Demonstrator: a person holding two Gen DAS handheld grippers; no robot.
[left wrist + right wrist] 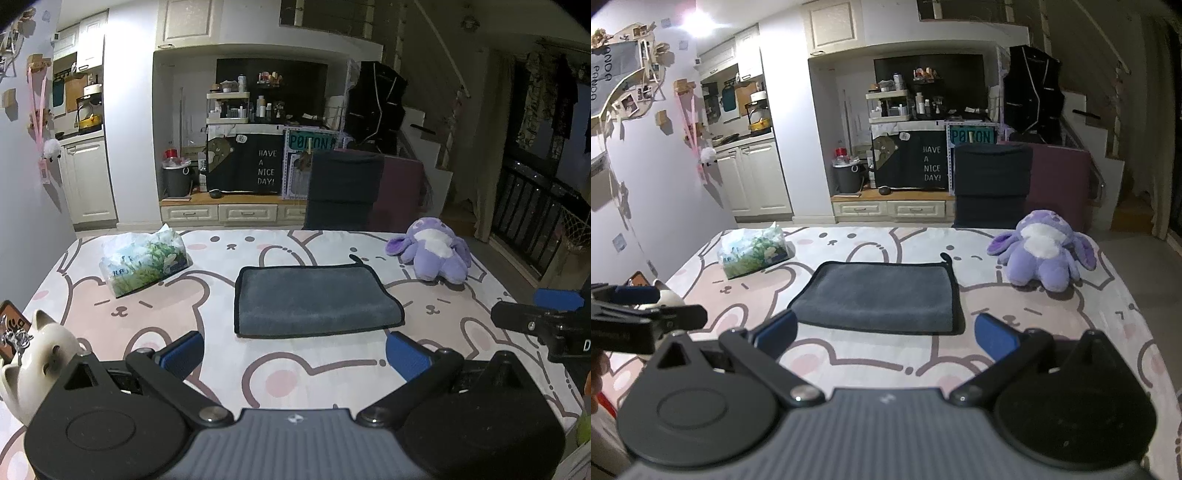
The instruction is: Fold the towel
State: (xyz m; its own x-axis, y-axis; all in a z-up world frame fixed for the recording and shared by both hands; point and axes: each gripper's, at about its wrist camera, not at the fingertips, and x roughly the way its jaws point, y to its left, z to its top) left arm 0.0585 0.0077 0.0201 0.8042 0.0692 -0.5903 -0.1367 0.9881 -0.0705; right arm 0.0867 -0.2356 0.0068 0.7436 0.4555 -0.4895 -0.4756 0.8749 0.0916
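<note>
While both tools are held short of the cloth, nothing is gripped. At 9 o'clock a cat figurine and tissue pack are noted. The left gripper is spread wide, empty. The towel lies flat at 12 o'clock on the bunny-print table, long axis 9-to-3, apparently already doubled; layer count cannot be confirmed. The right gripper is likewise parted, seemingly nearer. A plush toy sits at 2 o'clock.

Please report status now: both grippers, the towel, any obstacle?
Left gripper open, empty. Right gripper open, empty. Grey towel flat on table, untouched. Tissue pack, purple plush clear of it.
</note>
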